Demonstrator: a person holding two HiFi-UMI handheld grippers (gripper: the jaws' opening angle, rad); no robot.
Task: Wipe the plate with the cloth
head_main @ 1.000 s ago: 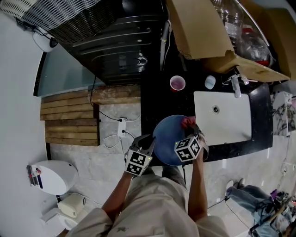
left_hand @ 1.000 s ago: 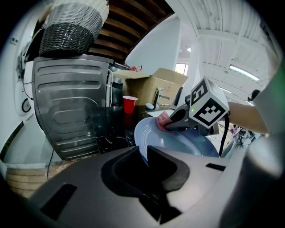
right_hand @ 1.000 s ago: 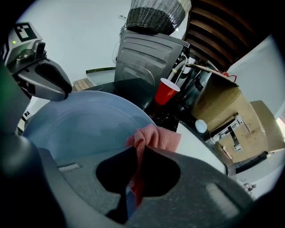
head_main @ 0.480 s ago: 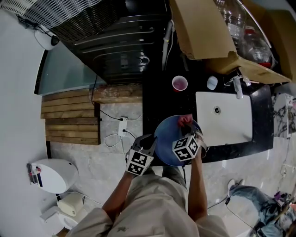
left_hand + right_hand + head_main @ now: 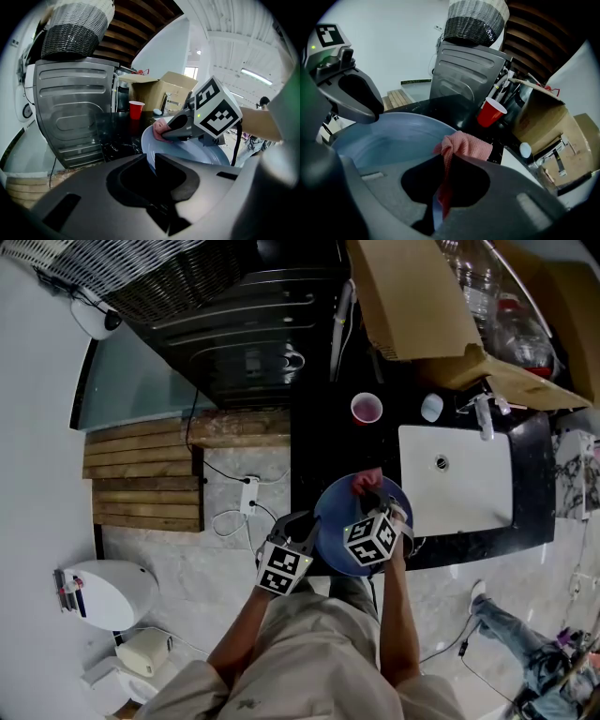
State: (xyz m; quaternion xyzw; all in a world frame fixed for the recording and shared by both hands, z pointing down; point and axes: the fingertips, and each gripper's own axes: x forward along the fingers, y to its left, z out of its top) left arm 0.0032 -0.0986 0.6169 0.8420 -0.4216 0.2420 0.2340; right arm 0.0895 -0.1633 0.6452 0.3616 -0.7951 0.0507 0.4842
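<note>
A round blue plate (image 5: 340,514) is held tilted over the front edge of the black counter (image 5: 319,437). My left gripper (image 5: 305,529) is shut on the plate's left rim; in the left gripper view the rim (image 5: 151,159) runs between the jaws. My right gripper (image 5: 373,495) is shut on a pink cloth (image 5: 366,481), which presses against the plate's far side. The right gripper view shows the cloth (image 5: 461,144) bunched at the jaws over the plate's blue face (image 5: 393,138), with the left gripper (image 5: 351,93) at the plate's left.
A red cup (image 5: 367,409) stands on the counter beyond the plate. A white sink (image 5: 455,488) lies to the right, an open cardboard box (image 5: 412,296) behind it. A dark appliance (image 5: 244,334) with a woven basket (image 5: 122,268) on top stands at the left.
My right gripper has slid the pink cloth a little to the left across the plate's far side. The left gripper and the plate have stayed in place.
</note>
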